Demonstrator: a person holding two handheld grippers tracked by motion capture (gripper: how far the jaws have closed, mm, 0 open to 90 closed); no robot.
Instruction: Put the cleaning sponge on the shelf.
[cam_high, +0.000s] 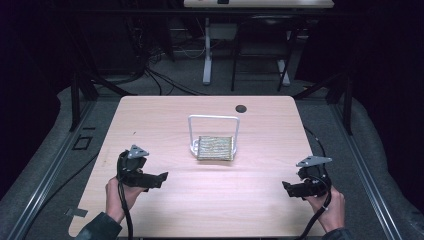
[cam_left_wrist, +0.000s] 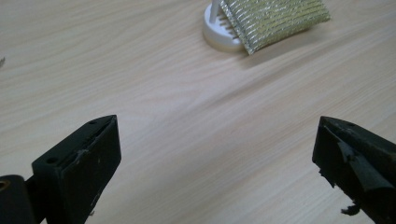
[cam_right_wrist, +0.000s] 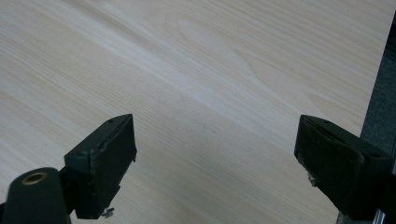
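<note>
A gold-striped pad (cam_high: 215, 147) lies on the wooden table (cam_high: 260, 125), leaning against the base of a white wire stand (cam_high: 213, 120). In the left gripper view the pad (cam_left_wrist: 275, 21) rests against the stand's round white foot (cam_left_wrist: 219, 35) at the top. My left gripper (cam_high: 159, 179) is held over the table's front left, pointing right, jaws wide apart with only bare wood between them (cam_left_wrist: 215, 163). My right gripper (cam_high: 289, 188) hovers at the front right, pointing left, also open over bare wood (cam_right_wrist: 215, 158).
A dark round hole (cam_high: 241, 108) sits in the table near its far edge. Black frame posts flank the table, and cables trail from both grippers. Another desk stands behind. The table's edge (cam_right_wrist: 378, 84) shows at the right of the right gripper view.
</note>
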